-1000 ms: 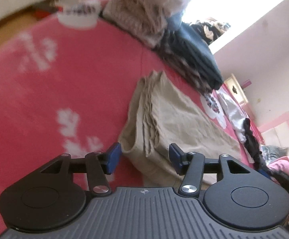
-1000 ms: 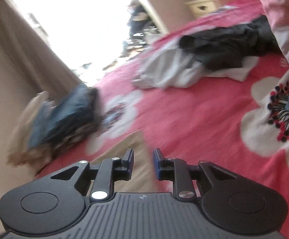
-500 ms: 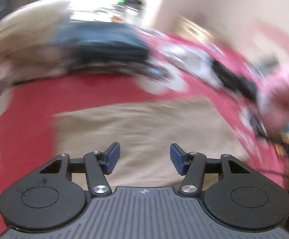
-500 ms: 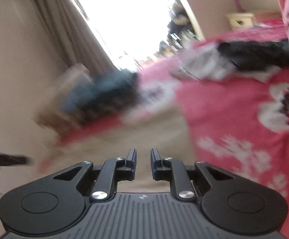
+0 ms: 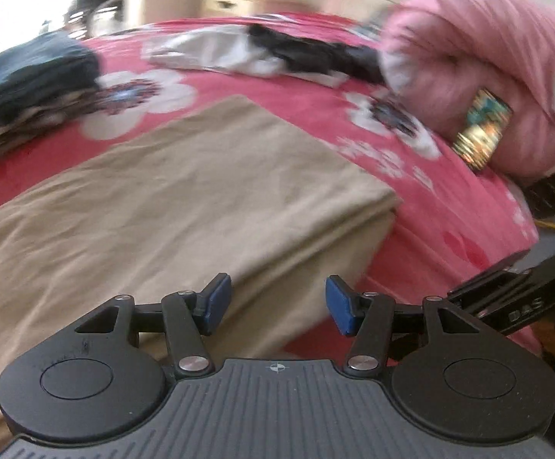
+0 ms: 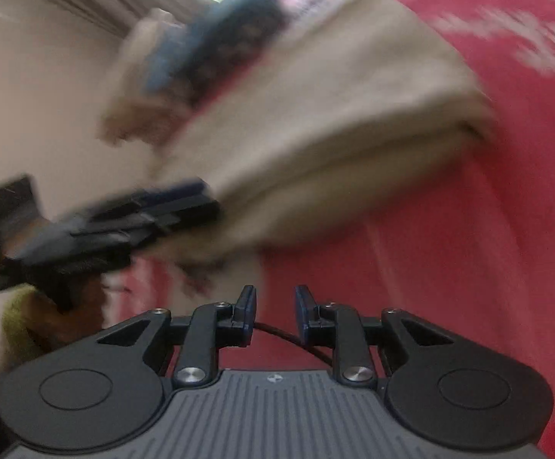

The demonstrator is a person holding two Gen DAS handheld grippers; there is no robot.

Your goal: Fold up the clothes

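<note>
Bed (image 5: 449,222) with a red flowered cover
On it lie folded beige cloth (image 5: 155,206), dark stacked clothes (image 5: 28,76), grey and black garments (image 5: 270,53), perhaps a pink quilt (image 5: 488,69)

My left gripper (image 5: 277,304) pointed steeply down with its jaws about half apart, gripping nothing. My right gripper (image 6: 275,315) also angled downward; its jaws had just been opening slightly, a narrow gap, nothing between them.

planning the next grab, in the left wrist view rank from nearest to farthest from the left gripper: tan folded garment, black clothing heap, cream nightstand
1. tan folded garment, right under the left gripper, spreading left.
2. black clothing heap, farther up the red bedspread, toward the right.
3. cream nightstand, beyond the bed at the wall.
</note>
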